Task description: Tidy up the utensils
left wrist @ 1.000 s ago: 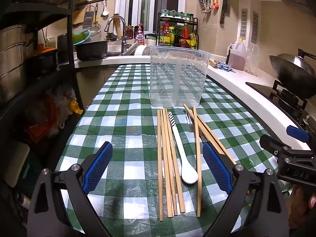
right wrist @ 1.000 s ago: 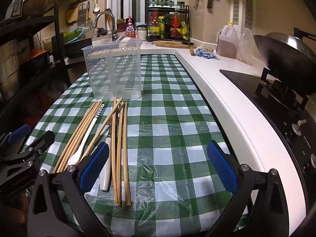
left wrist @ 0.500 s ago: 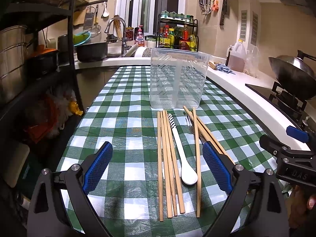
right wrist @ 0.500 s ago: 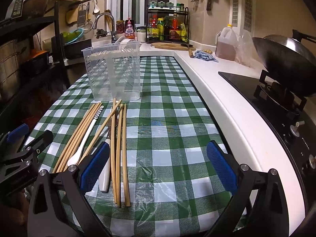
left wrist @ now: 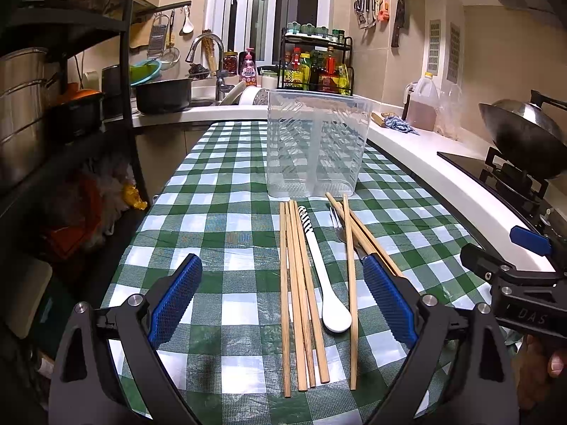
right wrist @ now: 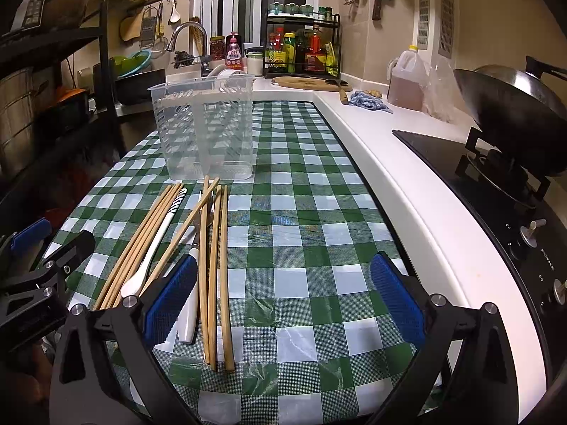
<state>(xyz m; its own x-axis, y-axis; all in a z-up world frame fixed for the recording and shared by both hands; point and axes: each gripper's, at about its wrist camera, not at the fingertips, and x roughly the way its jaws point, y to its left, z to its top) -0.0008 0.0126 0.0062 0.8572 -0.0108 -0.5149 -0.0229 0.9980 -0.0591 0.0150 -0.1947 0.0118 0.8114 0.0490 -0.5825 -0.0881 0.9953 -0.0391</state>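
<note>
While chopsticks (left wrist: 299,294) lie before the clear holder (left wrist: 317,145), both grippers — left (left wrist: 281,304), right (right wrist: 283,295) — hover, jaws wide.

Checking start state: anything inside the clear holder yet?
No utensils show through the holder; both compartments look empty. Chopsticks, spoon and fork lie on the cloth before it.

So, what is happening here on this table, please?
A person holds a hand-held gripper in each hand above a green checked tablecloth. Both the left hand-held gripper and the right hand-held gripper are open and hold nothing. Wooden chopsticks, a white spoon and a fork lie loose on the cloth. The clear utensil holder behind them looks empty, so sorting has not begun.
</note>
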